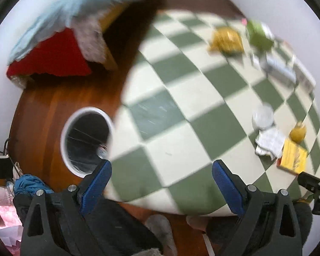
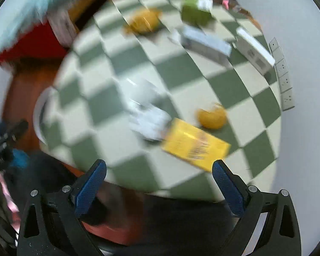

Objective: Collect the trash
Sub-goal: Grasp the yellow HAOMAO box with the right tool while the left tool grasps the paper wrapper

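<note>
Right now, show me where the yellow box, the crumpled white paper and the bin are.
yellow box [image 2: 195,146], right wrist view, middle of its top face
crumpled white paper [image 1: 269,141], left wrist view, its centre
bin [image 1: 63,140], left wrist view, white rim

No text was legible in either view. The yellow box [image 2: 195,145] at about 4 o'clock on the checked table [image 2: 181,68] carried dark print, possibly lettering, but motion blur left it unreadable in both cameras.
</note>
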The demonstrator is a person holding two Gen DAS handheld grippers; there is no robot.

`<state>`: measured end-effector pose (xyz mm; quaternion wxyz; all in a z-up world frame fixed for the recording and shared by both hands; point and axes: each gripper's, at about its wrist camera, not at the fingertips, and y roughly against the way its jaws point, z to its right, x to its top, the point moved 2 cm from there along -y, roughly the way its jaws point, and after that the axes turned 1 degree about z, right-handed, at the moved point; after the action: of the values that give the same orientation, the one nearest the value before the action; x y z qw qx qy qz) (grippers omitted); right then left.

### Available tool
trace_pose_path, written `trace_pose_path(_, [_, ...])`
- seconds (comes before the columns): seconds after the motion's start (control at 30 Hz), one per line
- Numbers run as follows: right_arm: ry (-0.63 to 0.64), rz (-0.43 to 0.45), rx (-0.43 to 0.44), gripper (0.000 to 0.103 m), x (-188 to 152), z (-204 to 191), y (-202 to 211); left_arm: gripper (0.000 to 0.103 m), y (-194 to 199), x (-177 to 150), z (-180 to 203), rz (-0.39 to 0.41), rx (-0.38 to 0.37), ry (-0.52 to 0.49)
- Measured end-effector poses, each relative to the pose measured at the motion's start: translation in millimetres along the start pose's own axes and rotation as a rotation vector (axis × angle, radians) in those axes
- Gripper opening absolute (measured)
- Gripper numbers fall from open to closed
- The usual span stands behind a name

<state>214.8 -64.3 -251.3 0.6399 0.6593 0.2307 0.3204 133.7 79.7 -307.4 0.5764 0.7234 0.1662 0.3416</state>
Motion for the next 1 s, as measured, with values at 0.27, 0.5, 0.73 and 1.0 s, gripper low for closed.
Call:
trace_pose_path(0.27, [0.165, -0.144, -0.055, 0.1, 10, 44, -70, 0.096, -34, -10, 43, -0.066, 0.019, -0.051])
trace_pose_path(0.5, [0.297, -0.165, -0.052, 0.098, 19, 46, -94, 0.096, -29, -11, 46, -0.049, 0.045, -0.086])
trace_pose_path(0.73, [0.178, -0.119, 0.03, 0.077, 14, 57, -84, 0.096, -20, -11, 53, -0.027, 0.048, -0.107])
trace_pose_path(1.0, [-0.203, -0.058, 0.135, 0.074, -17, 113, -46, 0.096, -5, -3, 80, -0.029, -0.048, -0.13])
